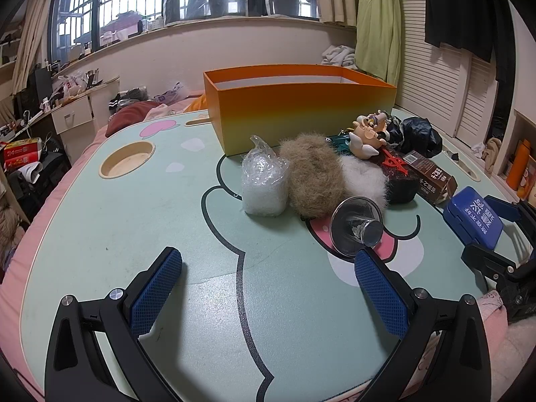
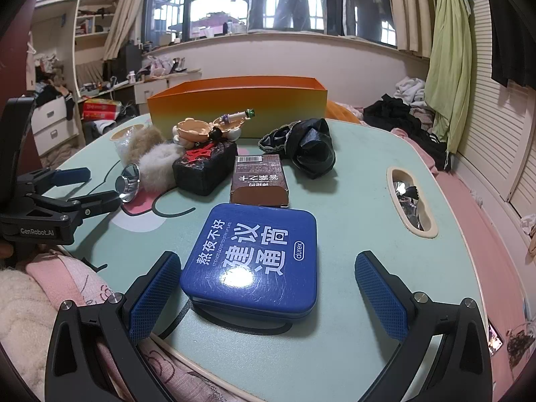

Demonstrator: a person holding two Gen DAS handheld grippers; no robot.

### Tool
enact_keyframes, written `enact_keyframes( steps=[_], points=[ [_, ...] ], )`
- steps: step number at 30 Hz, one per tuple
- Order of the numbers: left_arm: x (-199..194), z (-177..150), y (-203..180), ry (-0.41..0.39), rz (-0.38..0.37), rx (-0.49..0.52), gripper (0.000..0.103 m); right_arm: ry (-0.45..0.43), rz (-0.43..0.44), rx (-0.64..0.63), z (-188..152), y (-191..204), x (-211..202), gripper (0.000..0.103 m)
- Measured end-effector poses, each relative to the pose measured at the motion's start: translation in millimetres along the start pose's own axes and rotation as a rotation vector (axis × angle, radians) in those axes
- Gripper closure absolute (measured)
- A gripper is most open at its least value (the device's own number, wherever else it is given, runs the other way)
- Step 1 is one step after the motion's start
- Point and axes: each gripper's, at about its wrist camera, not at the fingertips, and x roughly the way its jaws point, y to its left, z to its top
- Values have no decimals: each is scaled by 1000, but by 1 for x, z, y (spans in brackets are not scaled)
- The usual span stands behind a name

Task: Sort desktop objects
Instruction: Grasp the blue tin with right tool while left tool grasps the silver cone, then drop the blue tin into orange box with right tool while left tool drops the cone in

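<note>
An orange box point(image 1: 301, 107) point(image 2: 234, 100) stands open at the far side of the green table point(image 1: 134, 217). In front of it lie a clear bag of white stuff point(image 1: 263, 181), a tan fur ball point(image 1: 313, 176), a white fur ball point(image 1: 363, 176), a metal funnel point(image 1: 356, 229), a black block point(image 2: 206, 167), a toy figure point(image 2: 207, 129), a brown carton point(image 2: 259, 181), a black bag point(image 2: 313, 150) and a blue tin point(image 2: 253, 256). My left gripper point(image 1: 268, 291) is open over bare table, near the funnel. My right gripper point(image 2: 268, 293) is open, its fingers either side of the blue tin.
The table has a round cup recess point(image 1: 127, 159) at its left and a slot point(image 2: 410, 197) holding wrappers at its right. Pink bedding point(image 2: 485, 234) surrounds it. A pink sleeve point(image 2: 67, 288) lies at the near edge. Cluttered drawers point(image 2: 50, 117) stand far left.
</note>
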Motion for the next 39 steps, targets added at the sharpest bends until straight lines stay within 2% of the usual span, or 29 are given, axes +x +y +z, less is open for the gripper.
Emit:
enact_keyframes(
  steps=[12,16,17,19,20,23,27,30,32,33,34,37,39],
  points=[
    [0,0,0,0,-2,-1,0,-2,3,27,8,-5,2,0],
    [-2,0,-1,-5,-12,8,0,-4,-26,27,15,-3,6,0],
    [-3,0,-1,-7,-18,15,0,1,-25,24,15,-2,7,2],
    [-9,0,-4,-32,-17,35,0,-12,-20,16,13,-1,6,33],
    [-13,1,-5,-48,-15,40,0,-19,-23,16,13,-1,4,36],
    [-20,6,-11,-87,-45,80,0,-42,-17,33,9,-4,-1,36],
    [-17,14,-23,-67,-95,141,4,-100,-13,47,7,-8,-12,36],
    [-9,20,-30,-37,-123,162,19,-105,-17,39,8,-6,-14,36],
    [-1,23,-32,-2,-137,166,38,-108,-18,43,9,-6,-14,36],
    [3,23,-32,32,-152,163,56,-109,-21,44,9,-6,-15,36],
    [3,23,-28,33,-179,152,68,-110,-24,45,10,-6,-15,36],
    [-3,23,-18,55,-226,130,71,-119,-30,45,14,-8,-18,36],
    [-13,24,-15,39,-225,134,71,-134,-29,43,20,-9,-24,36]
  ],
)
